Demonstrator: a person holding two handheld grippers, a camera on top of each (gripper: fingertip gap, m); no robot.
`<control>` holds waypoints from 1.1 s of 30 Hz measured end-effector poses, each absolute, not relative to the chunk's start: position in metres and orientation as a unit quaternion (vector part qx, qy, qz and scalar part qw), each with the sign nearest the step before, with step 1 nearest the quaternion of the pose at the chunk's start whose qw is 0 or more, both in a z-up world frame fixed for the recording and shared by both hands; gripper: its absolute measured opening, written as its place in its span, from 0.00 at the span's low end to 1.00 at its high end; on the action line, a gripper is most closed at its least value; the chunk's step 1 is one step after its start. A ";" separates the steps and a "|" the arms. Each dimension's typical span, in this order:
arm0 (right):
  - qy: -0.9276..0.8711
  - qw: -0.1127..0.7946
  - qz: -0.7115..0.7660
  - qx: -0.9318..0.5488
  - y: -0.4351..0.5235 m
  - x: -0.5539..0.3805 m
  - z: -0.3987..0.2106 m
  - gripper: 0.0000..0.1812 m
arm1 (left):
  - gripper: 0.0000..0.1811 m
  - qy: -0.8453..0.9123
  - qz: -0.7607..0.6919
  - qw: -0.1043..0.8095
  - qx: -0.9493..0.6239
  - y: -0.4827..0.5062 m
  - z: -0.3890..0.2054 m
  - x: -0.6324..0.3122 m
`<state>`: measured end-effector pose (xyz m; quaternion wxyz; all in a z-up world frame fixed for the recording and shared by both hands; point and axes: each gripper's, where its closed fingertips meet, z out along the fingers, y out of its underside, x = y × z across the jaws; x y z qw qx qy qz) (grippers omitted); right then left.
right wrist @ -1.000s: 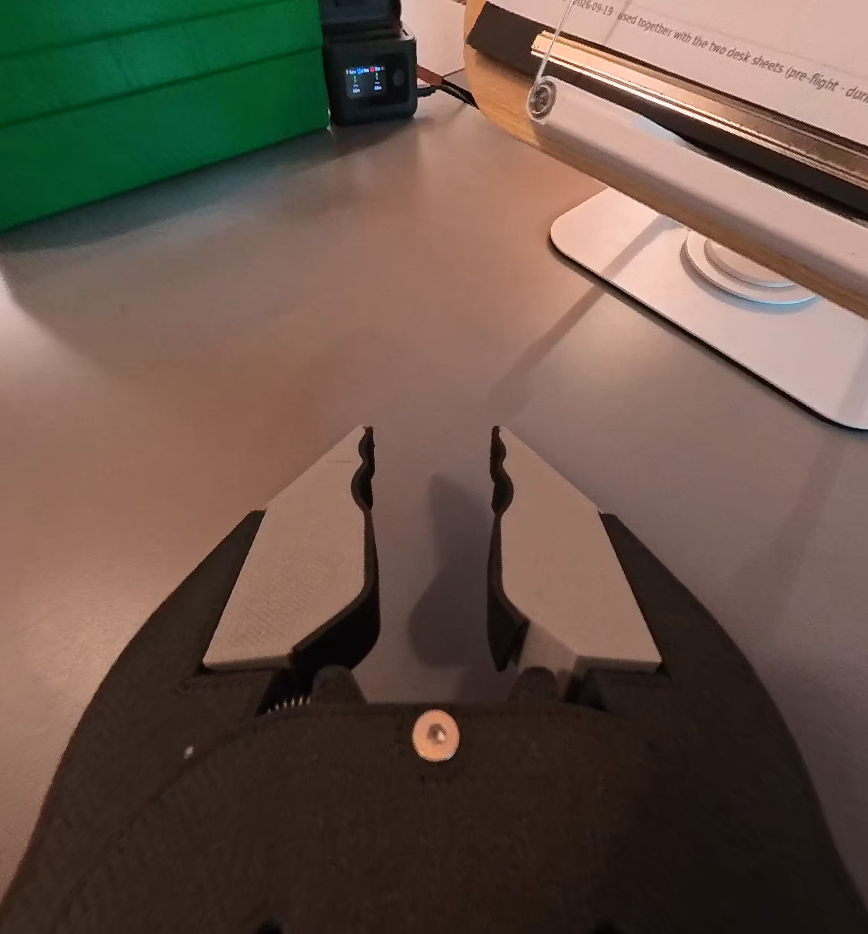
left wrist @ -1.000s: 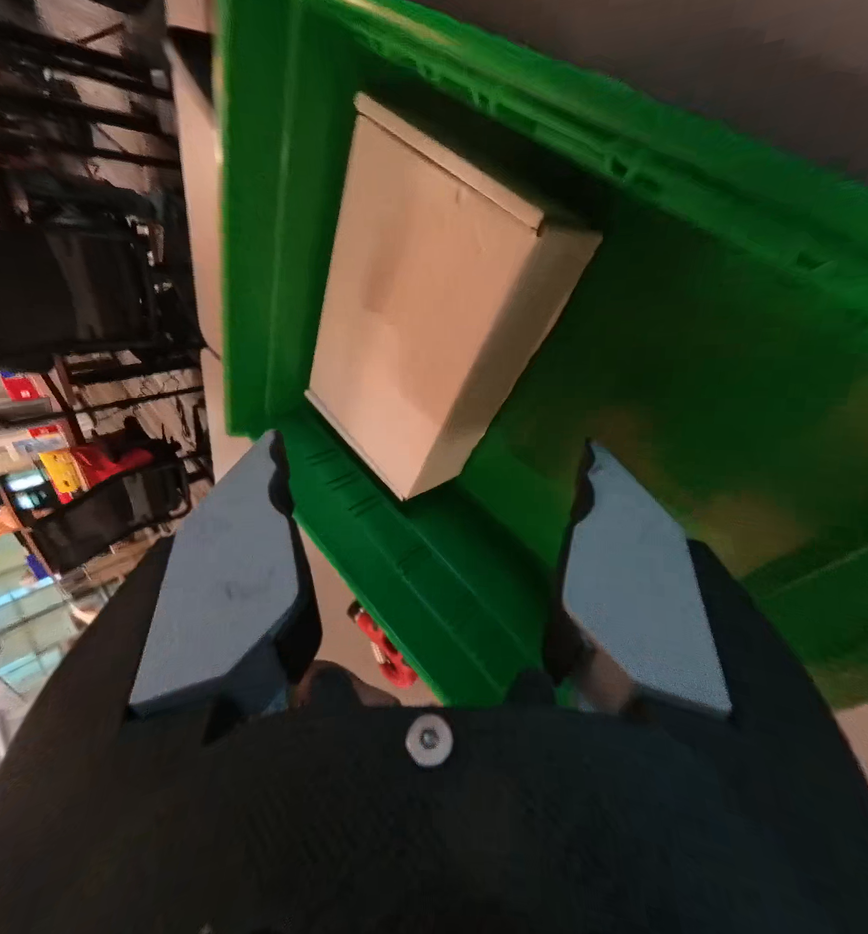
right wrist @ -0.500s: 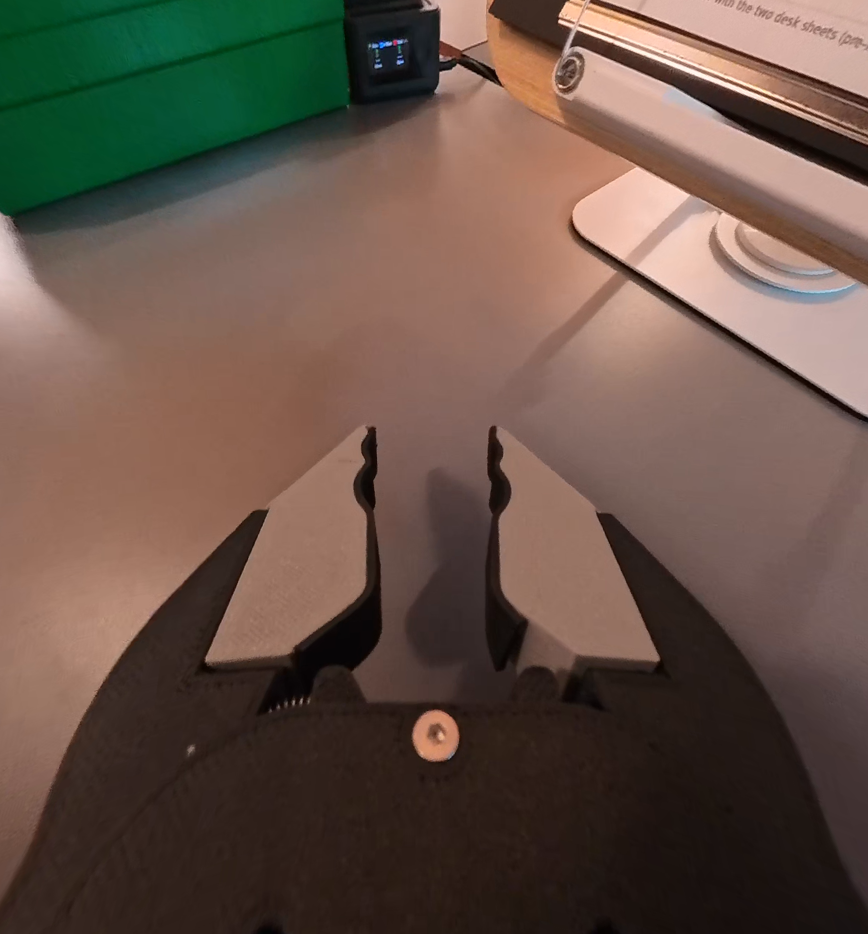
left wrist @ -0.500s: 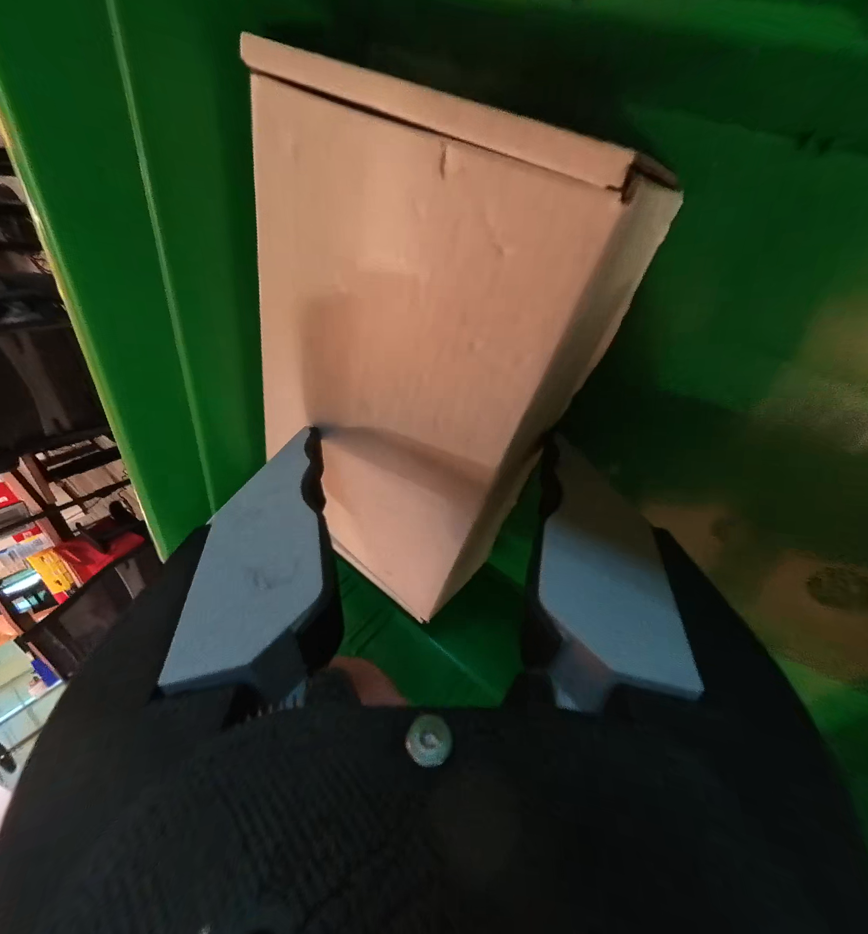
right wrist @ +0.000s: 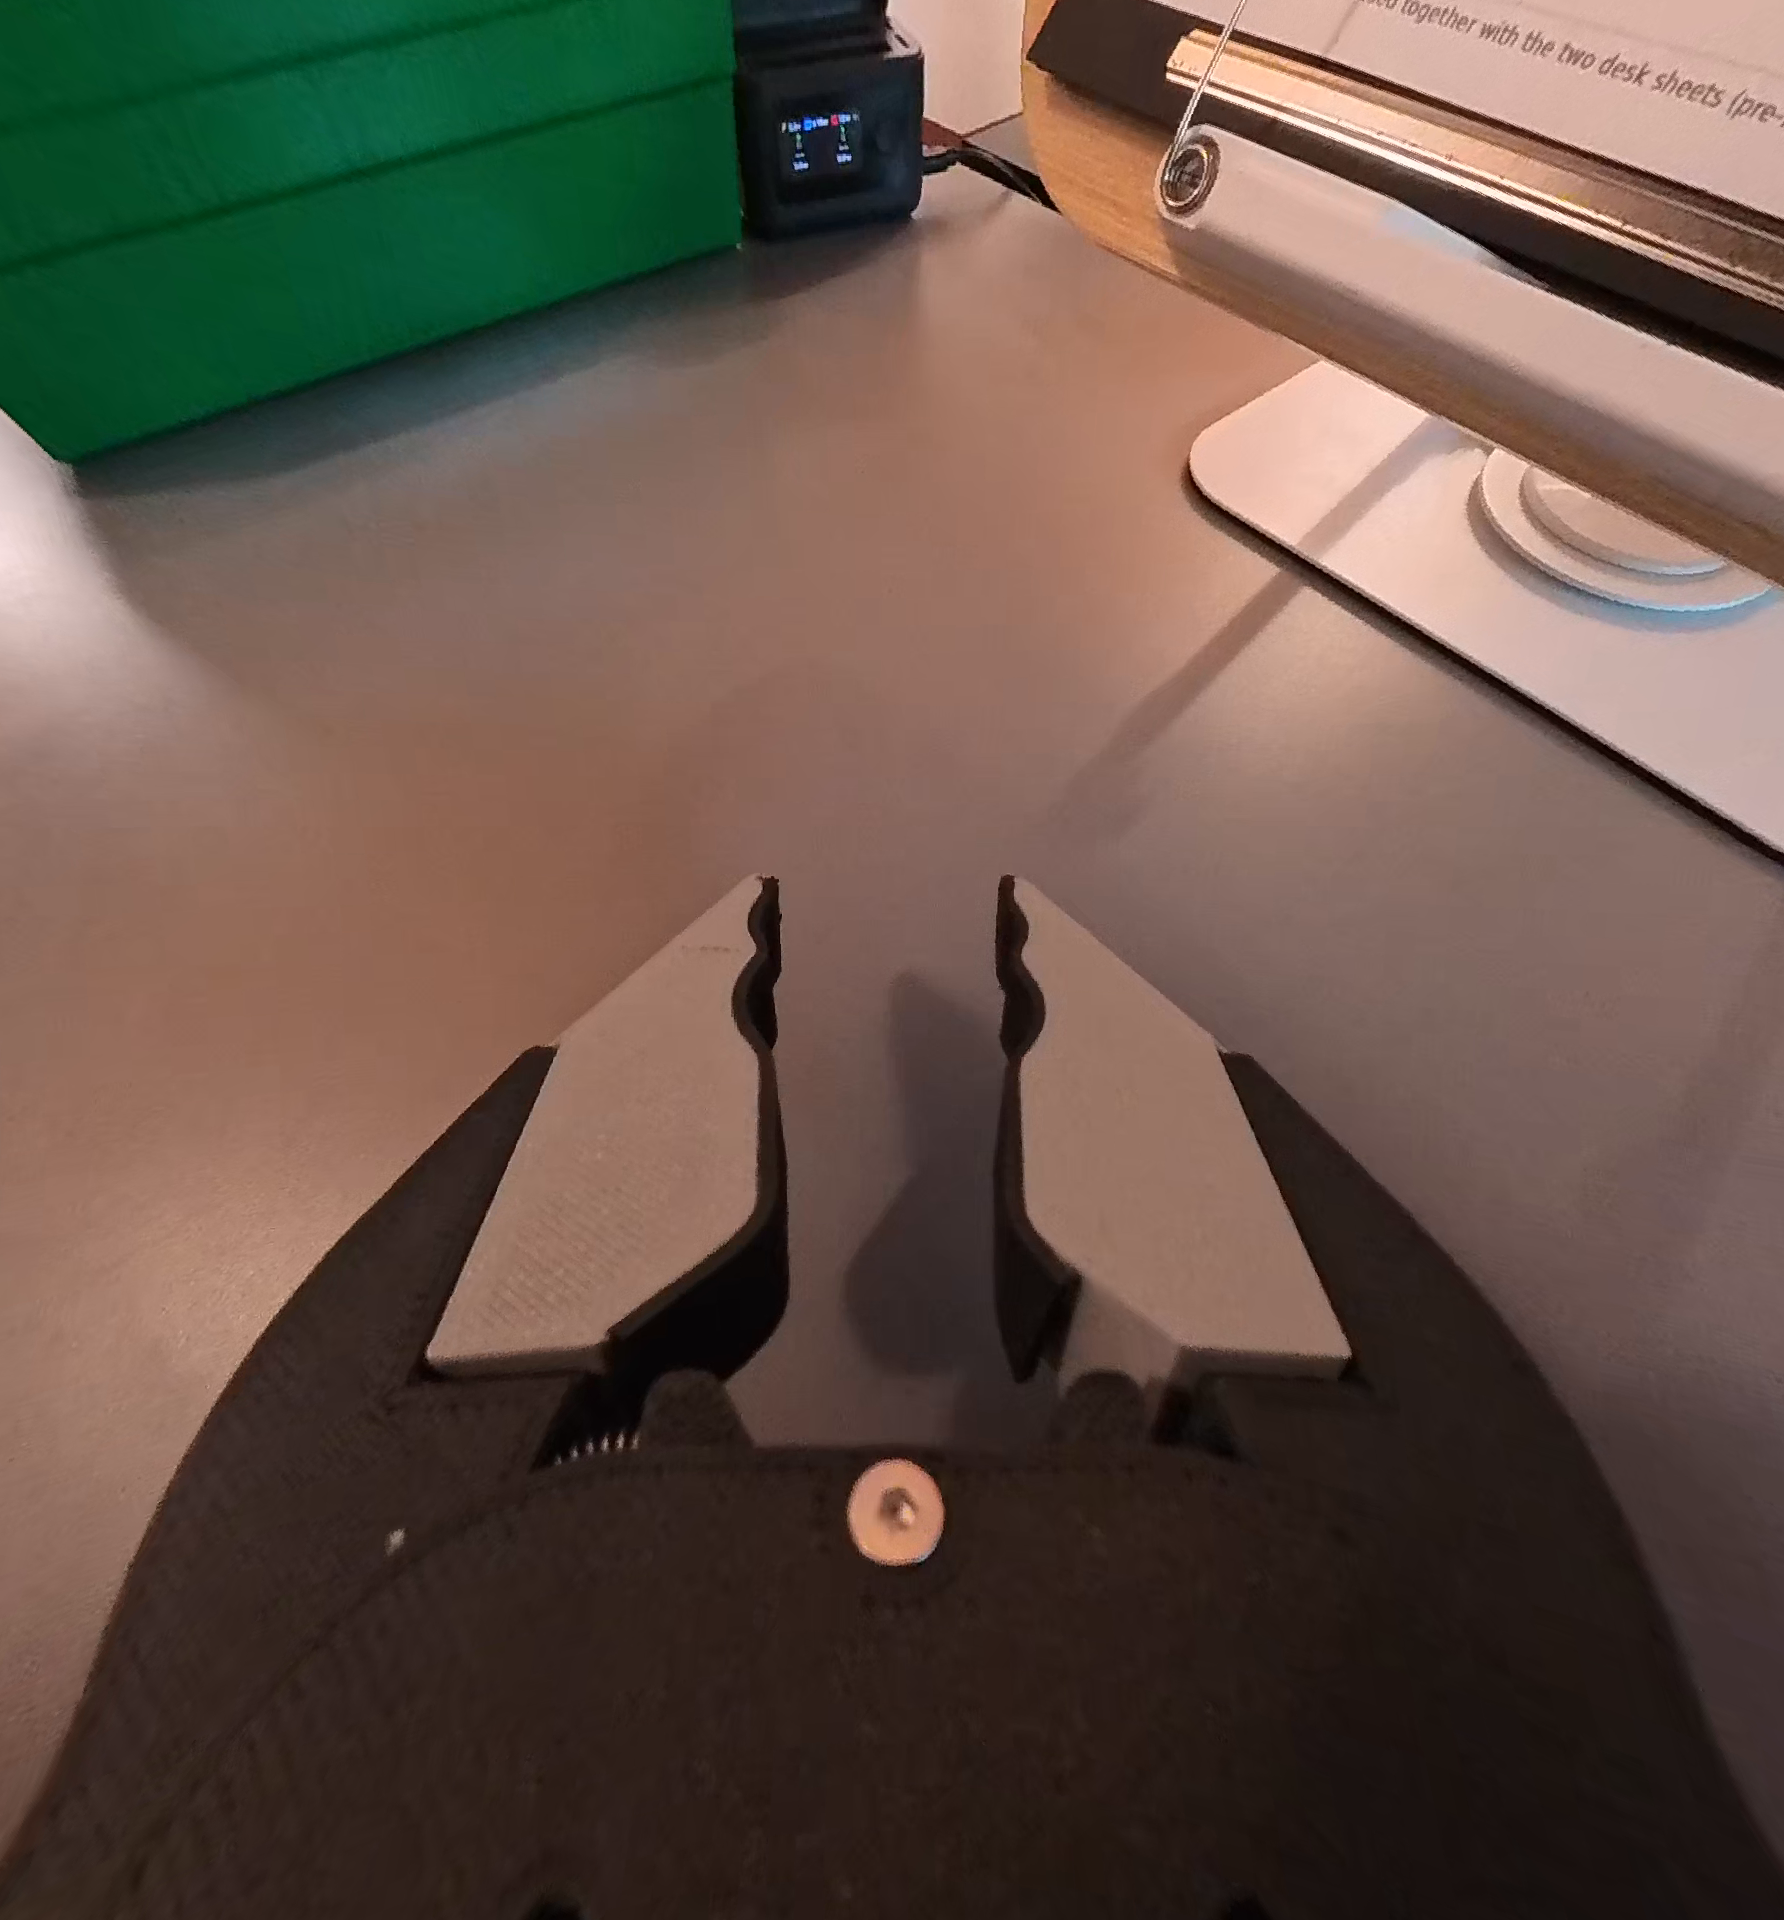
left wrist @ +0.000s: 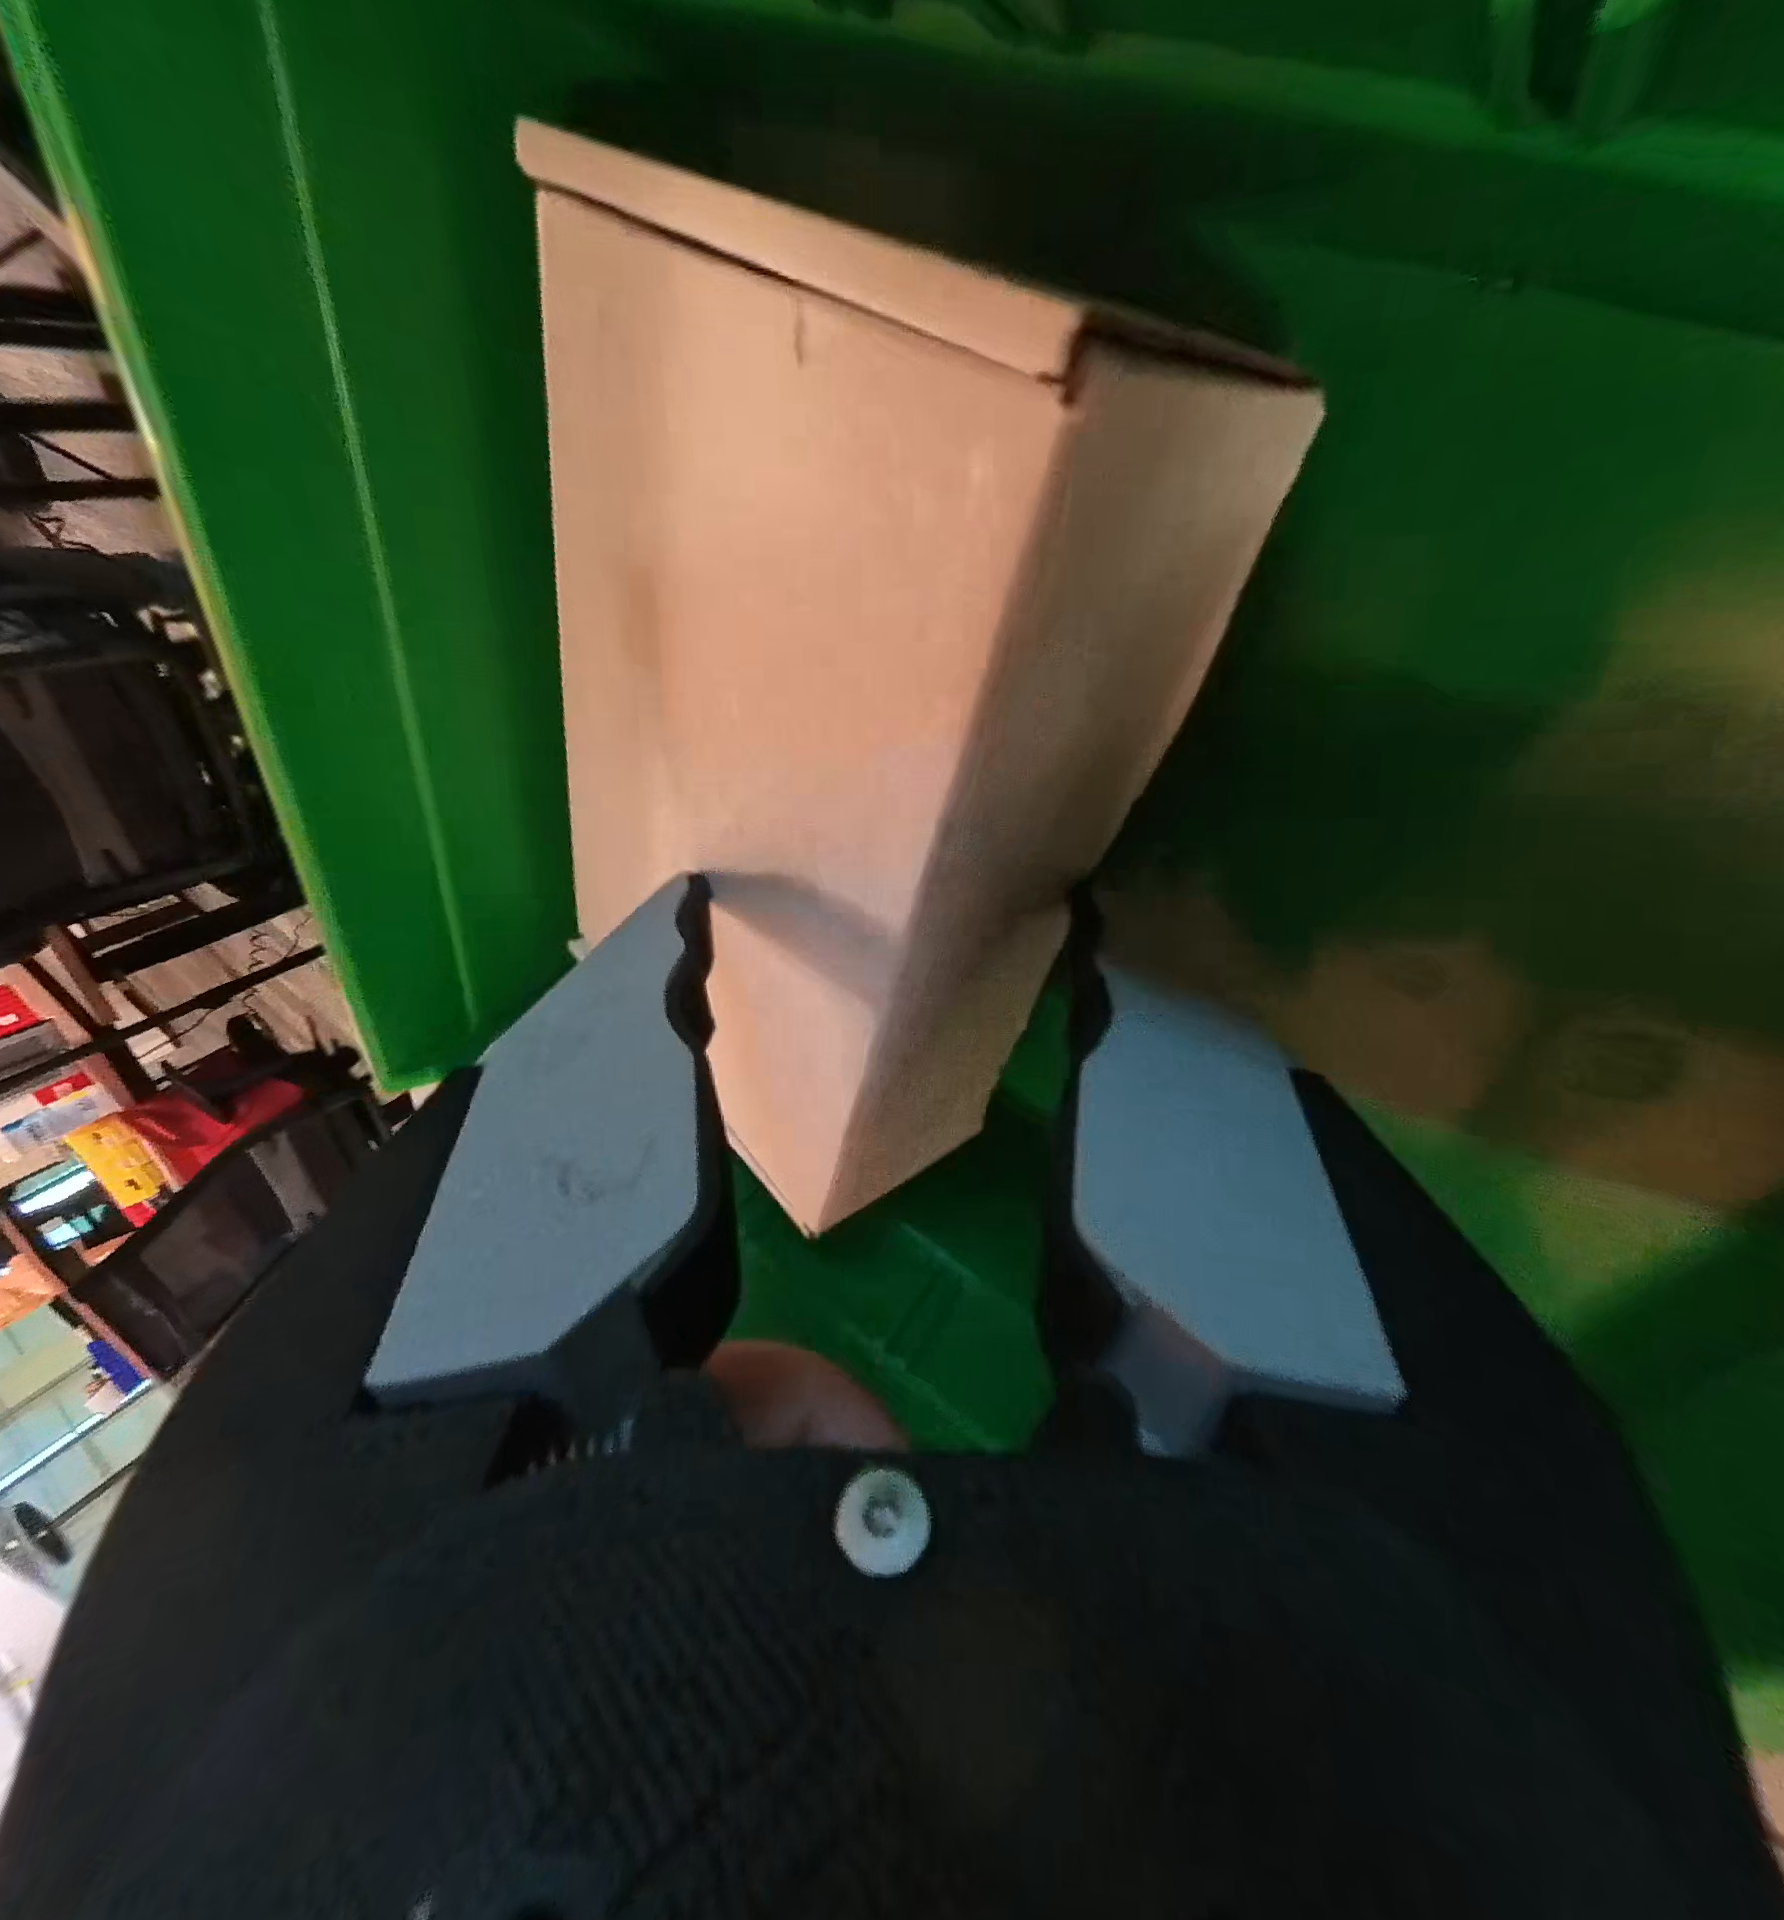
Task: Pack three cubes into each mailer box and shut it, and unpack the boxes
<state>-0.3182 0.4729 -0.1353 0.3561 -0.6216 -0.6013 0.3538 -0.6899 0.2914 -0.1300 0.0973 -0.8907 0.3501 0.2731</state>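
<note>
Inside green crate (left wrist: 368,520): one mailer box (left wrist: 846,644), left gripper (left wrist: 883,904) grasping it; right gripper (right wrist: 888,904) parted, empty

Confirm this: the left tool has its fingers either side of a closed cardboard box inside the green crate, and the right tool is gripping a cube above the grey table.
One detail is wrong. In the right wrist view, the right tool holds nothing: its fingers stand apart over the bare grey table. As stated, the left tool straddles the closed cardboard box in the green crate.

Left gripper (left wrist: 883,914) apparently clamped, right gripper (right wrist: 890,899) parted.
</note>
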 end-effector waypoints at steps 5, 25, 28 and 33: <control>-0.605 0.357 0.351 -0.619 0.471 -0.318 -0.136 0.21 | 0.37 0.364 0.300 0.074 -0.879 0.281 -0.126 -0.686; -0.594 0.365 0.357 -0.622 0.471 -0.314 -0.132 0.20 | 0.34 0.350 0.409 0.121 -0.834 0.239 -0.062 -0.664; -0.590 0.366 0.359 -0.624 0.472 -0.313 -0.132 0.20 | 0.34 0.353 0.417 0.129 -0.827 0.239 -0.050 -0.657; -0.585 0.367 0.362 -0.627 0.473 -0.311 -0.131 0.20 | 0.34 0.351 0.426 0.140 -0.822 0.239 -0.035 -0.649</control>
